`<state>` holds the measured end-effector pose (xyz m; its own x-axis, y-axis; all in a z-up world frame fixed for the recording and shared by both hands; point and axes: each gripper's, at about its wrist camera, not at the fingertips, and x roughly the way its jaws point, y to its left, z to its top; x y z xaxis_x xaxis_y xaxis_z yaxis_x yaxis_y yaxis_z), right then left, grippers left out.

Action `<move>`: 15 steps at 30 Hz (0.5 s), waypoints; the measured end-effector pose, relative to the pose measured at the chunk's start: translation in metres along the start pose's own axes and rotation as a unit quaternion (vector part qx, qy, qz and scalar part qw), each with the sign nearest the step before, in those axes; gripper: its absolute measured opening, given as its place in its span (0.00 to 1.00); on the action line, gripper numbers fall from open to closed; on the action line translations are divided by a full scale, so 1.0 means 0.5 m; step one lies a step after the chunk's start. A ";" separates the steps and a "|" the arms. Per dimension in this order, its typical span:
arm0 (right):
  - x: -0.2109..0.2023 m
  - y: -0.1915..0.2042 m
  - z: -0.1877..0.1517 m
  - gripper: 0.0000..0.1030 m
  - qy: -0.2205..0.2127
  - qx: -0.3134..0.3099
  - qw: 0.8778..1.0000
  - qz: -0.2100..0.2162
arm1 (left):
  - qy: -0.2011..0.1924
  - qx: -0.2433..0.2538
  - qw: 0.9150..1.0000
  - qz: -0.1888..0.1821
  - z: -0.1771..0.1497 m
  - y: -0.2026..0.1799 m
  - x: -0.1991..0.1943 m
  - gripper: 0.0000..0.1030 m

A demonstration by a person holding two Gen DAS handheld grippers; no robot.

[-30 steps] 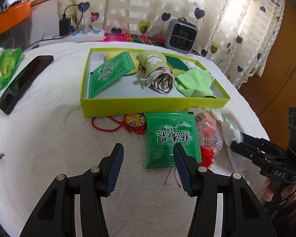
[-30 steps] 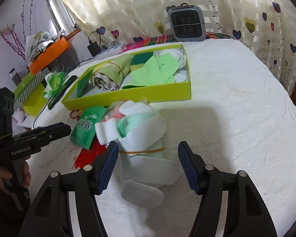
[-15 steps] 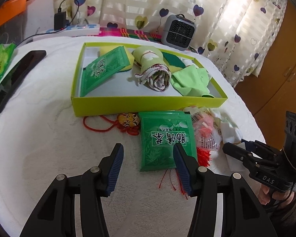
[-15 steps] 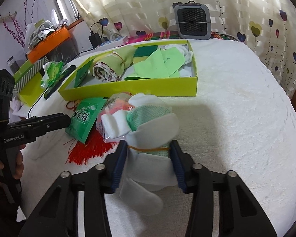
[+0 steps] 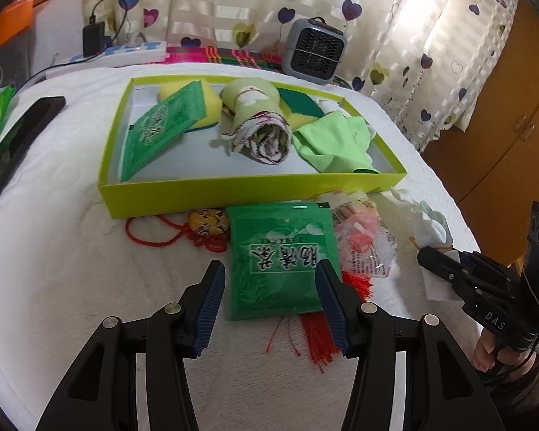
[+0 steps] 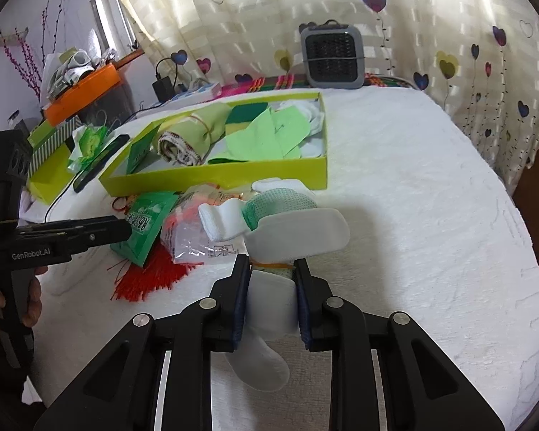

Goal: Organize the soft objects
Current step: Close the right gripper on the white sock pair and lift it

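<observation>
1. While both claws hover over it, a white fuzzy cover (image 6: 431,186) spreads across the whole tabletop, with heart-print curtains (image 6: 255,18) hanging behind.
2. At the far side of the cover sits a lime-green box (image 5: 248,194), shallow and open on top. Inside it lie a green packet (image 5: 161,125) leaning on a yellow sponge (image 5: 212,98), a rolled cloth (image 5: 258,122) in the middle, and light green fabric (image 5: 336,142) at the right end.
3. Behind the box stands a small grey fan (image 5: 314,52).
4. A dark phone (image 5: 18,143) lies well to the left of the box.
5. The left claw (image 5: 269,301) is released, its jaws standing wide. Between them, flat on the cover just in front of the box, lies a second green packet (image 5: 282,258); the pads do not touch it.
6. The right claw (image 6: 272,298) is closing on a bundle of white socks (image 6: 298,226) with some green mesh in it, tied by a yellow rubber band. Both pads press on the bundle's narrow white end, and one sock toe hangs out below the jaws. The bundle sits on the cover in front of the box's right end.
7. Between the packet and the socks lies a crinkled clear bag (image 5: 363,240) with pink pieces inside.
8. A red cord ornament with a round painted face (image 5: 208,222) rests against the front wall of the box, touching the packet's left corner.
9. A red tassel (image 6: 151,276) fans out from under the packet.
</observation>
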<state>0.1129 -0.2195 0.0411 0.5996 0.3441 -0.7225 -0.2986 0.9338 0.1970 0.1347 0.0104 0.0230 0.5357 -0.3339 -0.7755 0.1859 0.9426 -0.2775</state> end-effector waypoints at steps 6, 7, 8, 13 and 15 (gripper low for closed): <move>-0.004 -0.010 0.000 0.24 -0.005 0.011 1.000 0.004 | 0.007 0.001 1.000 0.017 0.006 -0.005 0.016 0.50; -0.004 -0.010 0.000 0.24 -0.005 0.011 1.000 0.005 | 0.007 0.000 1.000 0.020 0.007 -0.004 0.017 0.50; -0.004 -0.011 0.000 0.24 -0.005 0.011 1.000 0.005 | 0.008 0.000 1.000 0.021 0.009 -0.004 0.019 0.50; -0.003 -0.012 0.000 0.24 -0.004 0.014 1.000 0.008 | 0.011 0.005 1.000 0.016 0.011 -0.011 0.023 0.50; -0.003 -0.013 -0.001 0.24 -0.004 0.015 1.000 0.009 | 0.003 -0.003 1.000 0.010 0.011 -0.012 0.016 0.50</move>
<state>0.1135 -0.2260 0.0405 0.6006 0.3616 -0.7131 -0.2873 0.9299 0.2295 0.1425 0.0021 0.0216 0.5335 -0.3158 -0.7846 0.1705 0.9488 -0.2659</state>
